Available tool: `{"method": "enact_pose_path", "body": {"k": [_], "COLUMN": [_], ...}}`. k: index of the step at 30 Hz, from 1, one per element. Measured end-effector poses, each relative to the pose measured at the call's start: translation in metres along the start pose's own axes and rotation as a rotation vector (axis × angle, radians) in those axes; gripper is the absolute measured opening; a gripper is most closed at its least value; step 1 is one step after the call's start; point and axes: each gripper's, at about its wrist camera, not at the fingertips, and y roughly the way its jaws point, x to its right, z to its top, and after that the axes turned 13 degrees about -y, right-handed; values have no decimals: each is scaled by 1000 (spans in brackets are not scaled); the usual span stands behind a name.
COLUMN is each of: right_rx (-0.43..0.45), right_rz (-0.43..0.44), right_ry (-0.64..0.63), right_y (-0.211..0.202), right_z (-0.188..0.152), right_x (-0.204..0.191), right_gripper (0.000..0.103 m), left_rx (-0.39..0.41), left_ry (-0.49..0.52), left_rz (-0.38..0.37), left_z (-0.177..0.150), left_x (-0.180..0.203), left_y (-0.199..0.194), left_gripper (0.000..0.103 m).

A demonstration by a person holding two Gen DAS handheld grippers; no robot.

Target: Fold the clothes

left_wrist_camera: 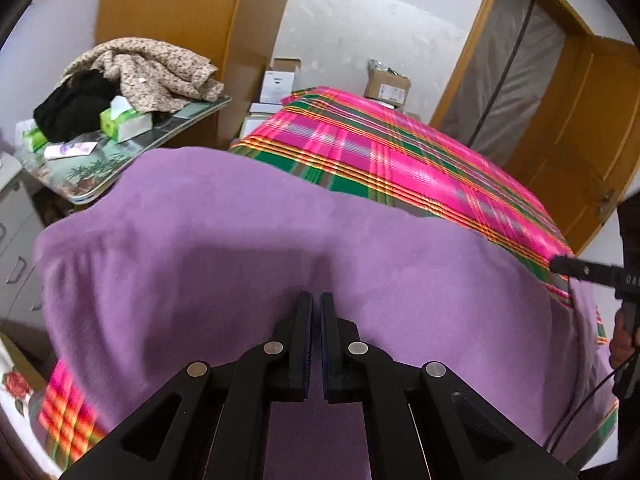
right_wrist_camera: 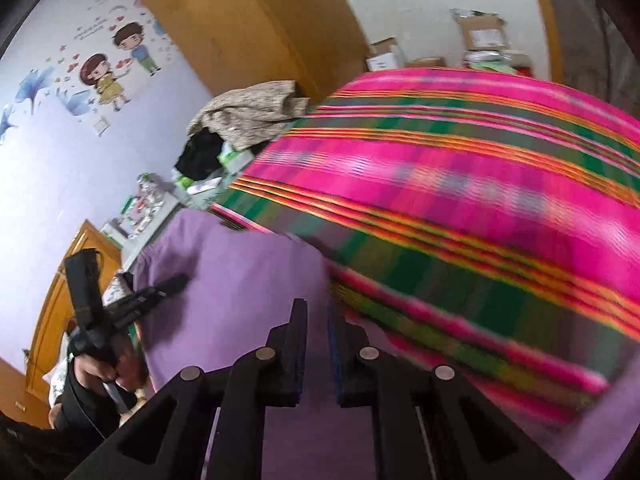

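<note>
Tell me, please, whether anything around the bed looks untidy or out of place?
Yes: on the side table, a beige patterned garment and something black lie heaped unfolded beside tissue packs. The purple cloth lies fairly flat.

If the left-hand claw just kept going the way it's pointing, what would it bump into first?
Most likely the purple garment. The left gripper angles down at it with its jaws nearly shut and nothing visible between them. How close the tips already are is unclear.
</note>
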Motion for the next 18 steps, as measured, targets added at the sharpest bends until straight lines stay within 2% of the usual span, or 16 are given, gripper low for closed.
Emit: {"method": "enact_pose_path", "body": {"k": [5, 8, 14, 17, 18], "right_rx": [-20, 17, 89, 96, 105], "right_rz": [-34, -42, -95, -148, -160], "right_ry": [46, 64, 166, 239, 262], "right_y": [-10, -22, -59, -75, -80], "right_z": [-30, -40, -64, -83, -89], "right_x": [11, 13, 33, 50, 54], "right_gripper": [15, 15, 20, 21, 22], "left_rx": [7, -4, -53, -100, -94], "left_ry": [-6, 3, 85, 100, 104], "left_rz": [24, -16, -114, -105, -103], "left_z": [-18, -23, -46, -57, -57], "left_x": [3, 17, 59, 69, 71], "left_y": [-13, -17, -16, -3, -3], "left_gripper": [4, 4, 4, 4, 4]}}
